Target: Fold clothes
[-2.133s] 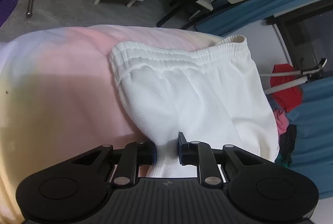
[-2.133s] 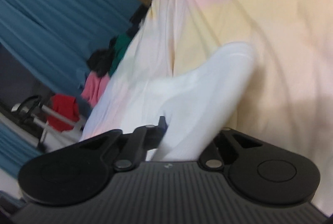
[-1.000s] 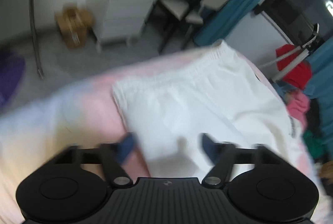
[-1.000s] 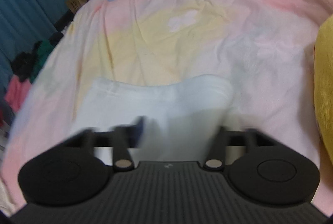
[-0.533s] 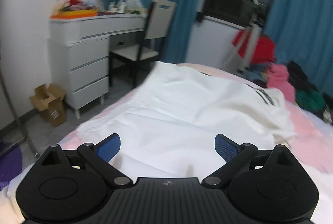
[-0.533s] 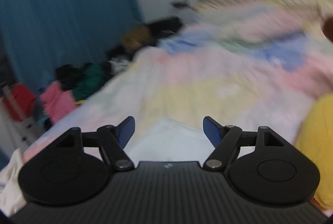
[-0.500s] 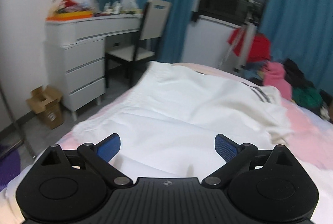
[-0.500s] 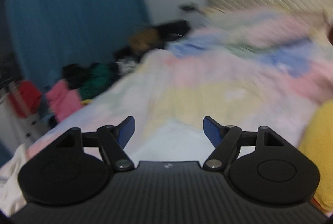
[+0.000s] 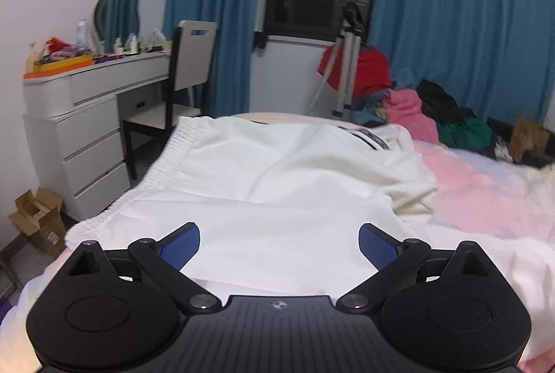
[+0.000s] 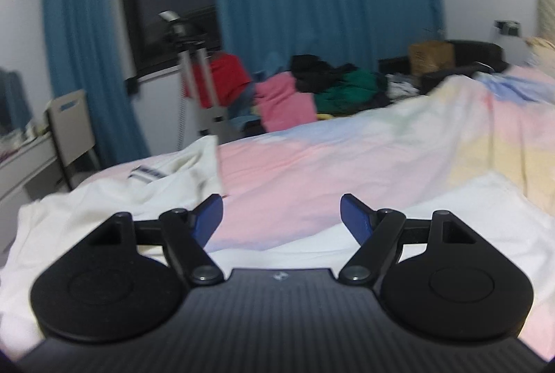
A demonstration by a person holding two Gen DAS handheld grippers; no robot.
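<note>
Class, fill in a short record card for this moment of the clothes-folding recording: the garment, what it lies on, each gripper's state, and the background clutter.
garment: white shorts, elastic waistband toward the dresser side
surface: pastel bedspread
left gripper: open, holding nothing, above the shorts
right gripper: open, holding nothing
background: clothes pile under the blue curtains
fold status: shorts lie spread, rumpled on the right

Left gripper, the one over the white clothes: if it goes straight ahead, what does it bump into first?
Probably the white fabric garment with the elastic waistband spread on the bed. The open left gripper points low across it, so the cloth likely comes first, though depth is hard to judge.
</note>
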